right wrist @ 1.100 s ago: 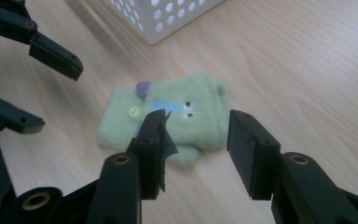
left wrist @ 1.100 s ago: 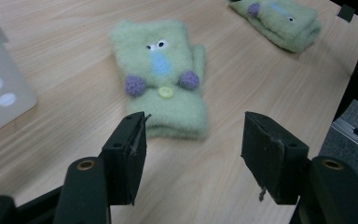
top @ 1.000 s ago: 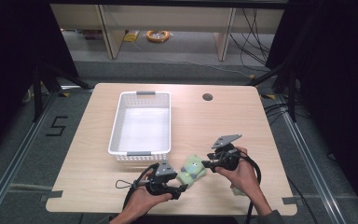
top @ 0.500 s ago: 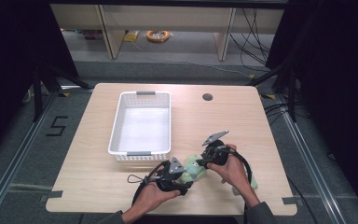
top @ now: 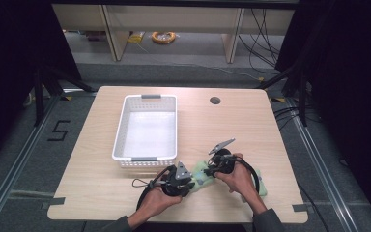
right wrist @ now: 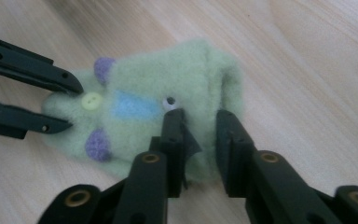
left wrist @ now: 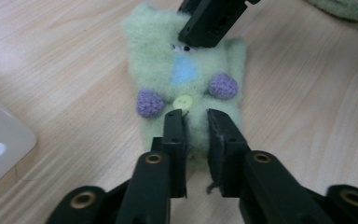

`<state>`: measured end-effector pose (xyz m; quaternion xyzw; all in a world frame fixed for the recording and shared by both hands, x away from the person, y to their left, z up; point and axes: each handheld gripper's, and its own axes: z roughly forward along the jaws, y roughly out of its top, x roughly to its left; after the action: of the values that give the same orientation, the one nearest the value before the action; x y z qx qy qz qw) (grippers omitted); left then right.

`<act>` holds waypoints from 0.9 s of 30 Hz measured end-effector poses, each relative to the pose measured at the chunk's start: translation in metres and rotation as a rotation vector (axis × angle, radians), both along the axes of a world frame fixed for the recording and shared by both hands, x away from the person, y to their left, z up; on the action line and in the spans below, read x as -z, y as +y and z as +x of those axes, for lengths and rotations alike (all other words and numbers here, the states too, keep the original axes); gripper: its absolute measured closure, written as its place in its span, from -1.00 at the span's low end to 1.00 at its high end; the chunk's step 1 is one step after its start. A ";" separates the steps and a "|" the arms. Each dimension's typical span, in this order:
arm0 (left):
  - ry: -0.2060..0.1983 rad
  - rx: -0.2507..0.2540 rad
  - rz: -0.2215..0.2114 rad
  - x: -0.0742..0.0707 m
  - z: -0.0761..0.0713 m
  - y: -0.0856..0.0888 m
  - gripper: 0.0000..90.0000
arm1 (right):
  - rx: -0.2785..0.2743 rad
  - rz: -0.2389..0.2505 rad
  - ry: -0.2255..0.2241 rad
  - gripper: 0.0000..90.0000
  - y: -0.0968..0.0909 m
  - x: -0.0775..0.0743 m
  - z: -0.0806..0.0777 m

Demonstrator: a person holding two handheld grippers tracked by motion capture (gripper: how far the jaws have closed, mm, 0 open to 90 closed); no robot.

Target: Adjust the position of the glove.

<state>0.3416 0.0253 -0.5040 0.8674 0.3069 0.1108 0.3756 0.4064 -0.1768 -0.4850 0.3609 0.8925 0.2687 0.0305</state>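
A fuzzy green cloth toy (top: 200, 175) with two purple pom-poms, a yellow button, a blue patch and a small eye lies flat on the table's front edge area. My left gripper (top: 187, 181) is shut on one end of it, just below the button (left wrist: 183, 101); its tips (left wrist: 196, 114) pinch the fabric. My right gripper (top: 210, 169) is shut on the opposite end beside the eye (right wrist: 169, 101), with a fold of the toy (right wrist: 200, 79) between its tips (right wrist: 198, 114). The two grippers face each other across the toy.
An empty white basket (top: 147, 162) stands just behind the left gripper, its corner (left wrist: 0, 144) close by. A second green fuzzy piece (top: 260, 187) lies under the right forearm. A round cable hole (top: 215, 100) sits at the table's back.
Both hands have drawn in toward the green toy, the left gripper shifting right and the right gripper coming down and left, and each now grips one end.
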 end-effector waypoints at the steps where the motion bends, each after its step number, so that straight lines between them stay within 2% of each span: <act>1: -0.011 0.011 0.002 0.000 0.001 0.001 0.76 | 0.000 0.000 0.000 0.78 0.000 0.000 0.000; 5: -0.022 0.020 0.005 -0.004 0.002 0.005 0.81 | -0.012 -0.006 -0.013 0.84 -0.003 -0.005 -0.006; 6: -0.019 0.020 0.006 -0.005 0.002 0.007 0.81 | -0.009 0.018 -0.014 0.84 -0.006 -0.010 -0.014; 7: -0.030 0.043 0.013 -0.007 0.002 0.009 0.81 | -0.009 0.018 -0.014 0.84 -0.006 -0.010 -0.014; 8: -0.027 0.046 0.006 -0.009 0.000 0.009 0.81 | -0.012 0.031 -0.030 0.84 -0.008 -0.012 -0.018; 9: -0.032 0.054 0.009 -0.011 -0.002 0.010 0.81 | -0.004 0.050 -0.026 0.84 -0.009 -0.015 -0.025; 10: -0.042 0.072 0.000 -0.015 -0.006 0.011 0.81 | 0.010 0.066 -0.043 0.84 -0.012 -0.021 -0.036; 11: -0.042 0.072 0.000 -0.015 -0.006 0.011 0.81 | 0.010 0.066 -0.043 0.84 -0.012 -0.021 -0.036; 14: -0.064 0.107 0.005 -0.019 -0.011 0.012 0.81 | 0.026 0.115 -0.053 0.84 -0.016 -0.026 -0.055; 16: -0.064 0.121 -0.006 -0.019 -0.015 0.010 0.81 | 0.033 0.121 -0.063 0.84 -0.019 -0.028 -0.068; 17: -0.058 0.132 0.007 -0.017 -0.017 0.008 0.81 | 0.036 0.135 -0.059 0.84 -0.024 -0.028 -0.078; 18: -0.058 0.132 0.007 -0.017 -0.017 0.008 0.81 | 0.036 0.135 -0.059 0.84 -0.024 -0.028 -0.078; 19: -0.055 0.140 -0.003 -0.016 -0.019 0.007 0.81 | 0.062 0.161 -0.065 0.84 -0.027 -0.025 -0.085; 23: -0.044 0.171 0.008 -0.012 -0.024 0.001 0.81 | 0.073 0.145 -0.048 0.83 -0.030 -0.022 -0.092; 24: -0.050 0.194 0.025 -0.011 -0.023 0.001 0.81 | 0.079 0.139 -0.041 0.83 -0.030 -0.020 -0.094; 25: -0.031 0.182 0.017 -0.009 -0.025 -0.001 0.81 | 0.086 0.144 -0.040 0.83 -0.030 -0.017 -0.095; 26: -0.044 0.199 0.029 -0.009 -0.024 -0.001 0.80 | 0.095 0.122 -0.020 0.83 -0.031 -0.017 -0.096; 27: -0.029 0.187 0.022 -0.008 -0.025 -0.002 0.80 | 0.083 0.143 -0.030 0.83 -0.031 -0.010 -0.095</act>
<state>0.3169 0.0236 -0.4960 0.8946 0.2182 0.0910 0.3793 0.3117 -0.2075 -0.4745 0.3947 0.8548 0.3357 0.0288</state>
